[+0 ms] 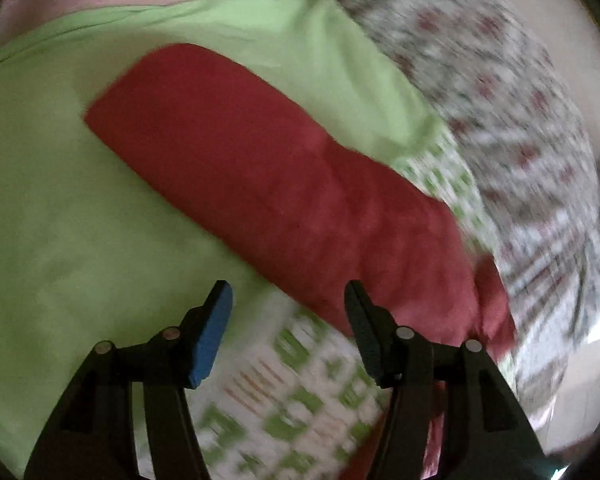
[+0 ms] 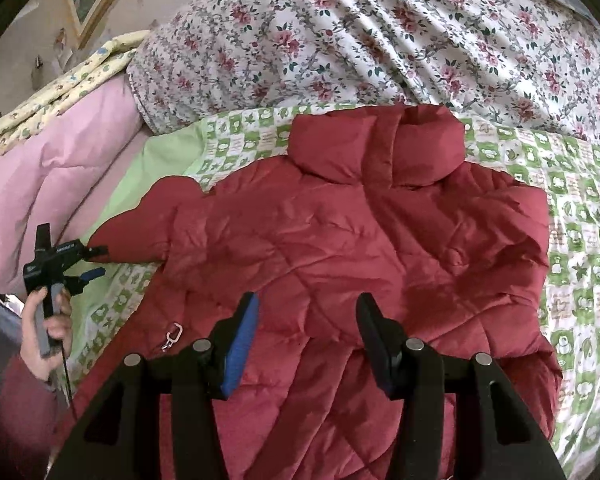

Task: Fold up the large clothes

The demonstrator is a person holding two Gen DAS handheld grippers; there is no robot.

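A red quilted puffer jacket (image 2: pixel 360 248) lies spread on a bed, collar (image 2: pixel 380 144) toward the far side. Its left sleeve (image 1: pixel 268 184) stretches out flat across a light green sheet (image 1: pixel 60 200). My left gripper (image 1: pixel 288 296) is open and empty, just above the near end of that sleeve; it also shows in the right wrist view (image 2: pixel 94 262), held in a hand beside the sleeve's cuff. My right gripper (image 2: pixel 306 308) is open and empty, hovering over the jacket's body. The left wrist view is motion-blurred.
A green-and-white checked bedcover (image 2: pixel 576 264) lies under the jacket. A floral quilt (image 2: pixel 380 32) is bunched along the far side. A pink quilt (image 2: pixel 48 184) and a yellow patterned blanket (image 2: pixel 60 88) are piled at the left. A small metal clip (image 2: pixel 172 336) hangs by the jacket's hem.
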